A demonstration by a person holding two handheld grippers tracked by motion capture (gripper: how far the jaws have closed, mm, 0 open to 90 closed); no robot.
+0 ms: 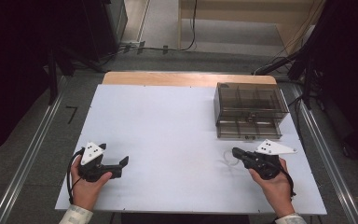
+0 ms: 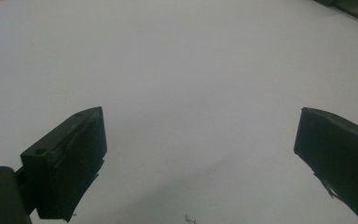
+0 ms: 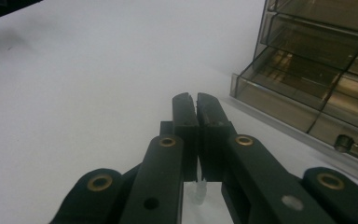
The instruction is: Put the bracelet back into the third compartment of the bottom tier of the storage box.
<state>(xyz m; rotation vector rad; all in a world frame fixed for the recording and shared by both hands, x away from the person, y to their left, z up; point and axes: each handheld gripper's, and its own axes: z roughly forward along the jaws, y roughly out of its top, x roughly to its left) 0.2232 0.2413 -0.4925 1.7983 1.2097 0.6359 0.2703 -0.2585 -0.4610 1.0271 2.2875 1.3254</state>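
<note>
My left gripper (image 1: 121, 167) rests at the table's front left in a person's hand. It is open, its two black jaws standing wide apart over bare white tabletop (image 2: 200, 158). At the front right, my right gripper (image 1: 235, 151) is held low and points left, with its jaws shut together (image 3: 196, 99). A small clear plastic piece (image 3: 198, 190) shows below them through the gap near the jaw roots. It appears as a faint translucent shape (image 1: 228, 161) on the table by the tips. Whether the jaws touch it I cannot tell.
A smoky see-through drawer box (image 1: 249, 109) stands at the table's back right, close beyond the right gripper (image 3: 317, 70). The white table (image 1: 168, 126) has a wooden strip along its far edge. Dark stands and cables surround the table on the floor.
</note>
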